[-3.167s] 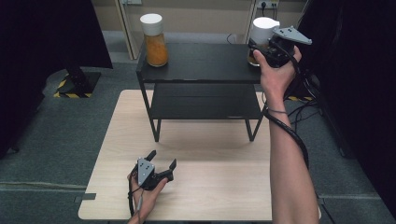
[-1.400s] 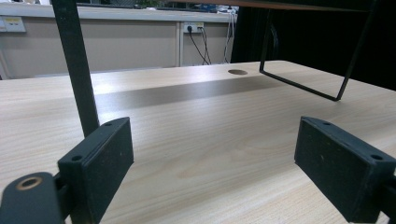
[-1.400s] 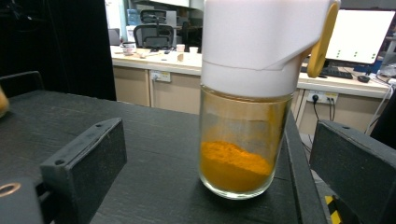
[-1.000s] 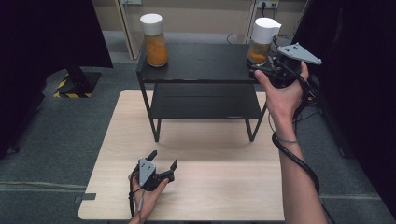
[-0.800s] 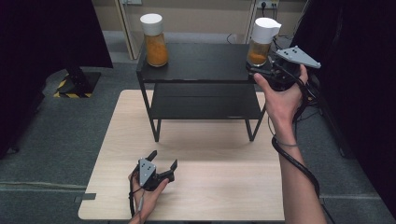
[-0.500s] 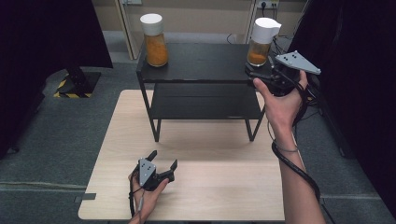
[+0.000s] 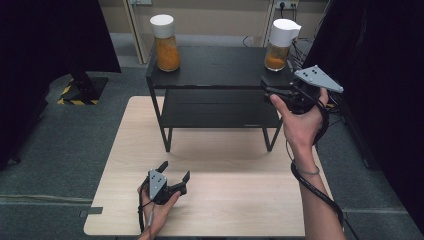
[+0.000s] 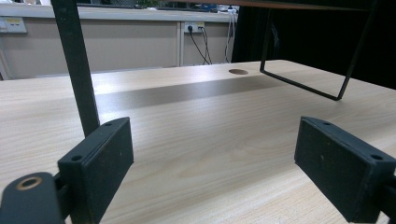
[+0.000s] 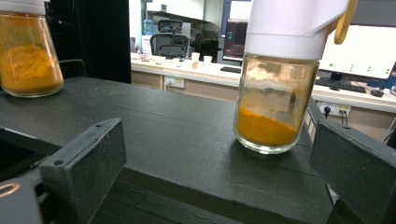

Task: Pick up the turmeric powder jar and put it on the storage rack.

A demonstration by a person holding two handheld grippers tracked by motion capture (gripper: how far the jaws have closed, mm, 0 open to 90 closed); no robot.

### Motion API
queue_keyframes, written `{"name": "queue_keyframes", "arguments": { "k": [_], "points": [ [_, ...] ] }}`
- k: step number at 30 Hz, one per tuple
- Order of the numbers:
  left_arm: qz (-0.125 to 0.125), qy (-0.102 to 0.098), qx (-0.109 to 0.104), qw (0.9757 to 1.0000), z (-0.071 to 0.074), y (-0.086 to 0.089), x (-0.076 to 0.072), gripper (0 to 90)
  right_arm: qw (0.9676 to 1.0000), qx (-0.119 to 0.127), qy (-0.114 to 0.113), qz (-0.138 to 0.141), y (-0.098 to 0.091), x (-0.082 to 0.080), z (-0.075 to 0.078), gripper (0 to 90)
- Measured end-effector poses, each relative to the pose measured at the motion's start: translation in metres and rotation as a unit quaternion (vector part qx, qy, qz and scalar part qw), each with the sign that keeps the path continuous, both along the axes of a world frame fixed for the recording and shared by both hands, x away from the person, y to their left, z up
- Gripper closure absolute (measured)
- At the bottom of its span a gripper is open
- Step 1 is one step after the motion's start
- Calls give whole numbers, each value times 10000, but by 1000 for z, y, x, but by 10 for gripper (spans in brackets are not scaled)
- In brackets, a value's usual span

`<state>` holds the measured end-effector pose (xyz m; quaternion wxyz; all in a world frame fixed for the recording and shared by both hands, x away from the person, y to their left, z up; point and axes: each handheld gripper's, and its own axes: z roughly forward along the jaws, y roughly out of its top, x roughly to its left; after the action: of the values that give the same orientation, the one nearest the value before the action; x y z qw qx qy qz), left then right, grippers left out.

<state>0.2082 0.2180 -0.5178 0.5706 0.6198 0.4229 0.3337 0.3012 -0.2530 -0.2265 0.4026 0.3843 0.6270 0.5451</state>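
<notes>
Two glass jars of orange powder with white lids stand on a black two-level shelf [image 7: 220, 65]: the left jar [image 7: 165, 42] at its far left corner, the right jar [image 7: 280, 47] at its far right corner. My right gripper [image 7: 267, 90] hovers open at the shelf's near right corner, a short way in front of the right jar and apart from it. In the right gripper view the right jar [image 9: 275, 107] stands upright beyond the spread jaws of the right gripper [image 9: 219, 163], and the left jar [image 9: 29, 60] sits at far left. My left gripper [image 7: 175, 171] rests open and empty on the wooden table [image 7: 240, 200].
In the left gripper view, the open left gripper [image 8: 224, 172] faces a black shelf leg [image 8: 77, 70] and the shelf's wire foot [image 8: 303, 84] across the bare tabletop [image 8: 201, 116]. Grey floor surrounds the table. Dark curtains hang at both sides.
My right gripper has pulled back from the right jar toward the near right, leaving the jar standing on the shelf. The left gripper has not moved.
</notes>
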Motion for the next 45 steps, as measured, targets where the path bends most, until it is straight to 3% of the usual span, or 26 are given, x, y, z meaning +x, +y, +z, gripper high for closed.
{"name": "queue_keyframes", "arguments": {
  "k": [21,45],
  "points": [
    [3,-9,0,10000,0,0,0,111,9999,-105,-76,111,-2,-16,-22,38],
    [7,-9,-1,10000,0,0,0,111,9997,-7,-57,217,-14,-30,-52,39]
  ]
}}
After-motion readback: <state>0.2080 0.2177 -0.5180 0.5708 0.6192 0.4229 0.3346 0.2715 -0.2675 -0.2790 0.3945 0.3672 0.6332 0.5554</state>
